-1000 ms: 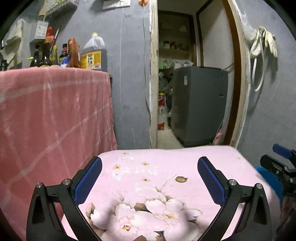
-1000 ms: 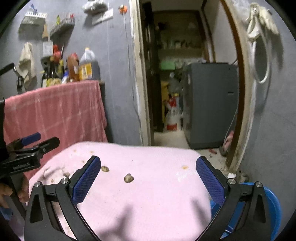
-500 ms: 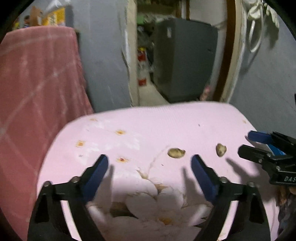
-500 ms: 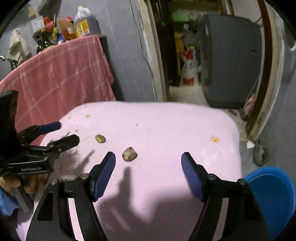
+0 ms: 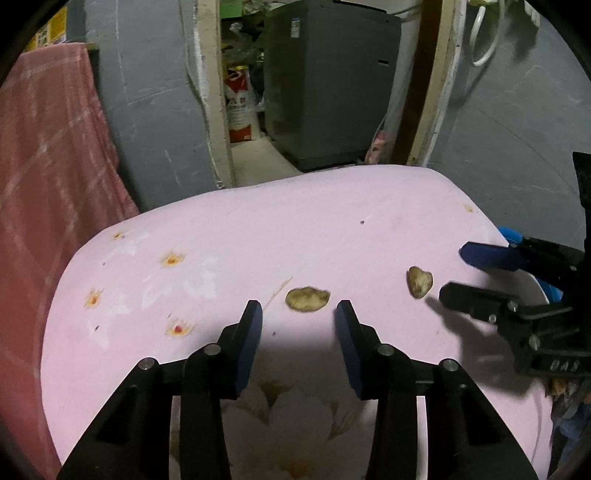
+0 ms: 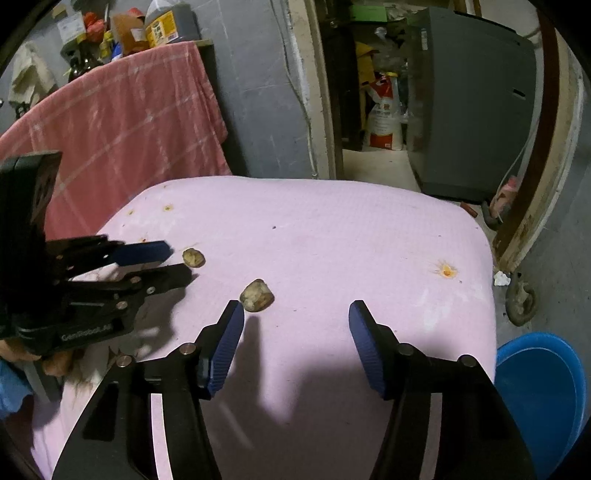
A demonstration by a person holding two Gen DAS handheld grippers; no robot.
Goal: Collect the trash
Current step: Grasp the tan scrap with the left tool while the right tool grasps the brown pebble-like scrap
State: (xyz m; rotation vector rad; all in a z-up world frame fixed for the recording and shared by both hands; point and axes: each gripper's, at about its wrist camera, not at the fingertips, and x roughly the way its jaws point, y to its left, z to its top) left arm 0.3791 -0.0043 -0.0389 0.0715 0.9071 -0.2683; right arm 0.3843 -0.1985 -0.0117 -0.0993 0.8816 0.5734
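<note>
Two small brownish scraps lie on the pink flowered cloth (image 5: 229,236). One scrap (image 5: 307,299) sits just ahead of my left gripper (image 5: 298,308), whose jaws are closing with nothing between the pads. The same scrap (image 6: 194,257) shows in the right wrist view, at the tips of the left gripper (image 6: 177,262). The other scrap (image 6: 256,290) lies by the left fingertip of my right gripper (image 6: 295,308), which is also closing on nothing. In the left wrist view this scrap (image 5: 419,281) rests just left of the right gripper (image 5: 456,273).
A blue plastic bin (image 6: 539,387) stands on the floor at the table's right edge. A red checked cloth (image 6: 122,122) hangs at the left, with bottles (image 6: 162,24) above it. Beyond the table is a doorway with a grey machine (image 5: 328,81).
Both grippers have tipped down toward the pink cloth and come closer to the scraps. Their jaws have narrowed from wide open.
</note>
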